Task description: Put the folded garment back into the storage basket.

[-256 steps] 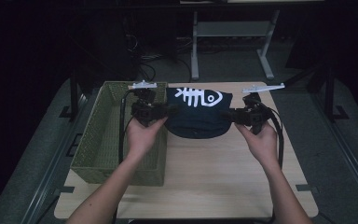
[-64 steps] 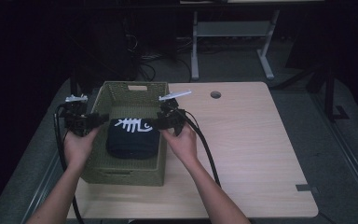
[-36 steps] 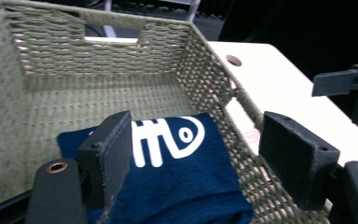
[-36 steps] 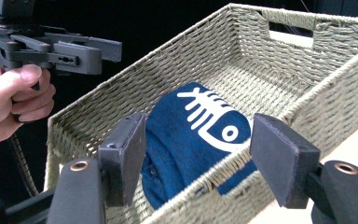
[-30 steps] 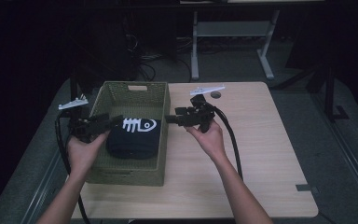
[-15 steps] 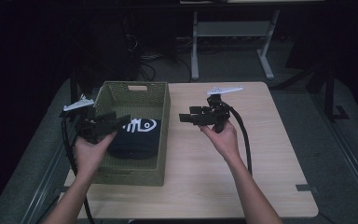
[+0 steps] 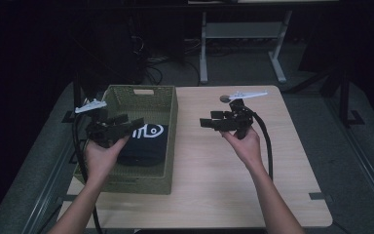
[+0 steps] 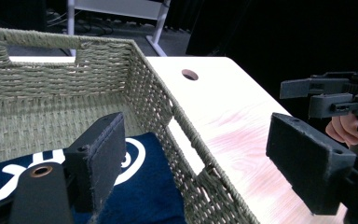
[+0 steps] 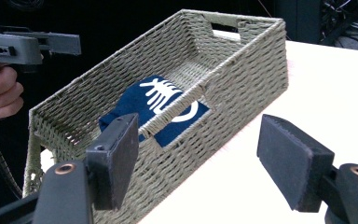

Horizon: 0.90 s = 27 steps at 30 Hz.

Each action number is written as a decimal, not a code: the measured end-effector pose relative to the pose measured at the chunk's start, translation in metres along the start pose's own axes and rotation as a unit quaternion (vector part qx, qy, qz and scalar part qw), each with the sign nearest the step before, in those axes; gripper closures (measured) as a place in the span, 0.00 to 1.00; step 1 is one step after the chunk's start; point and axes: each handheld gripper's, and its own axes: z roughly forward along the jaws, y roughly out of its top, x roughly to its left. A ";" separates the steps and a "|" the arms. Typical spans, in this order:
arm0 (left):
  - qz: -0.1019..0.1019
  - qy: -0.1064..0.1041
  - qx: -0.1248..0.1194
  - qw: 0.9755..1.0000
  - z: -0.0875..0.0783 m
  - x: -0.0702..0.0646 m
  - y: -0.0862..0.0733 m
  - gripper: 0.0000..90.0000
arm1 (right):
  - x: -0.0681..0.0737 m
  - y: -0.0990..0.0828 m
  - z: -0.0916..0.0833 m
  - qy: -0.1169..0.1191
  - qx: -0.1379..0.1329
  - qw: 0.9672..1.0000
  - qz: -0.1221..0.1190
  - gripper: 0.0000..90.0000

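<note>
The folded navy cloth lies flat in your woven basket at the tabletop's left edge, toward the basket's near end. Its long axis runs across the basket, with the white fish print toward the far side. Your left gripper hovers above the cloth, jaws wide, holding nothing. Your right gripper is over bare tabletop, jaws just opened, empty
</note>
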 end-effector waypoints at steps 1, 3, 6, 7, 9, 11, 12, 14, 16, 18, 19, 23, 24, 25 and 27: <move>-0.002 -0.003 0.001 1.000 0.002 -0.002 0.001 0.21 | -0.001 0.000 -0.002 0.000 -0.001 1.000 0.001 0.32; -0.001 0.000 -0.002 1.000 0.003 -0.004 0.001 0.20 | -0.002 -0.001 -0.003 -0.001 -0.001 1.000 0.002 0.32; 0.001 0.001 -0.001 1.000 0.006 -0.007 0.001 0.18 | -0.005 -0.002 -0.006 -0.007 -0.001 1.000 0.000 0.29; 0.003 0.001 0.001 1.000 0.008 -0.009 0.002 0.18 | -0.007 -0.003 -0.008 -0.011 0.000 1.000 0.001 0.29; 0.004 0.000 0.001 1.000 0.008 -0.009 0.002 0.18 | -0.008 -0.004 -0.009 -0.011 0.002 1.000 0.003 0.29; 0.005 -0.003 0.002 1.000 0.011 -0.012 0.002 0.18 | -0.010 -0.005 -0.011 -0.012 0.003 1.000 0.007 0.29; 0.004 -0.003 0.001 1.000 0.012 -0.012 0.003 0.18 | -0.012 -0.006 -0.012 -0.014 0.002 1.000 0.005 0.28; 0.006 -0.007 0.005 1.000 0.016 -0.016 0.003 0.18 | -0.015 -0.008 -0.015 -0.015 0.004 1.000 0.009 0.28; 0.008 -0.007 0.006 1.000 0.017 -0.016 0.004 0.18 | -0.016 -0.008 -0.016 -0.016 0.003 1.000 0.008 0.28; 0.010 -0.010 0.007 1.000 0.021 -0.020 0.004 0.18 | -0.018 -0.009 -0.019 -0.017 0.003 1.000 0.012 0.28; 0.010 -0.010 0.007 1.000 0.021 -0.020 0.004 0.18 | -0.018 -0.009 -0.019 -0.017 0.003 1.000 0.012 0.28; 0.011 -0.017 0.006 1.000 0.026 -0.026 0.005 0.18 | -0.023 -0.013 -0.026 -0.025 0.004 1.000 0.014 0.28; 0.011 -0.017 0.006 1.000 0.026 -0.026 0.005 0.18 | -0.023 -0.013 -0.026 -0.025 0.004 1.000 0.014 0.28; 0.012 -0.020 0.007 1.000 0.028 -0.028 0.005 0.18 | -0.025 -0.014 -0.029 -0.028 0.004 1.000 0.014 0.28; 0.017 -0.022 0.007 1.000 0.031 -0.031 0.005 0.18 | -0.027 -0.016 -0.032 -0.029 0.003 0.999 0.016 0.28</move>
